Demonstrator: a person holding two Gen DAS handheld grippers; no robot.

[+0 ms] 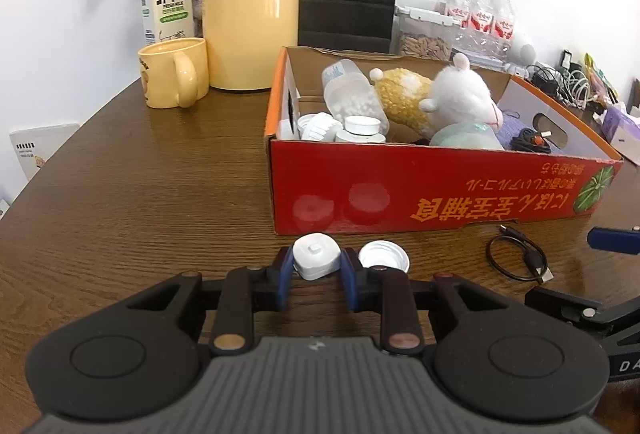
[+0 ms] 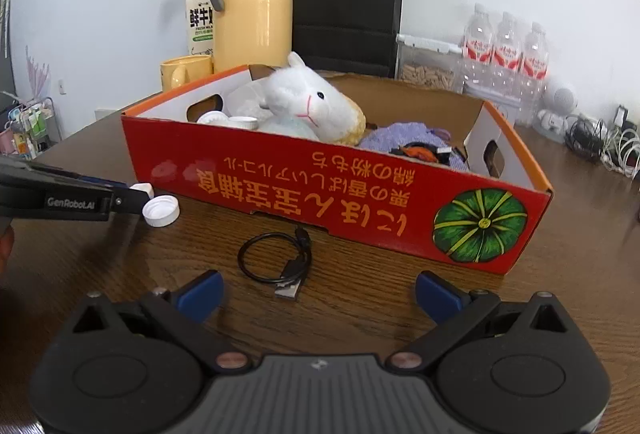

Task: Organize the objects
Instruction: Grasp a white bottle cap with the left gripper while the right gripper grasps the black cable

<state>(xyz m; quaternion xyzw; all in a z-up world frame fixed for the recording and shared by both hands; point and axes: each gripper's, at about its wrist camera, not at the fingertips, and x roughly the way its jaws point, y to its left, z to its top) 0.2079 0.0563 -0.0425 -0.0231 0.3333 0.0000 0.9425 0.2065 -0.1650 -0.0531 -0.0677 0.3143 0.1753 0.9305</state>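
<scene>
The left gripper (image 1: 316,266) has its fingers pinching a white bottle cap (image 1: 316,256) on the worktop (image 1: 140,194), just beside a second, upturned cap (image 1: 385,255) and the red cardboard box (image 1: 420,190). The right gripper (image 2: 318,294) hovers with fingers spread behind a coiled black USB cable (image 2: 276,258).

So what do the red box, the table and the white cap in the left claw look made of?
Red box: printed cardboard, brown raw inside, cut handle holes. Table: dark wood or wood-look veneer, visible grain, slight sheen. White cap in the left claw: moulded plastic, smooth and matte.
</scene>
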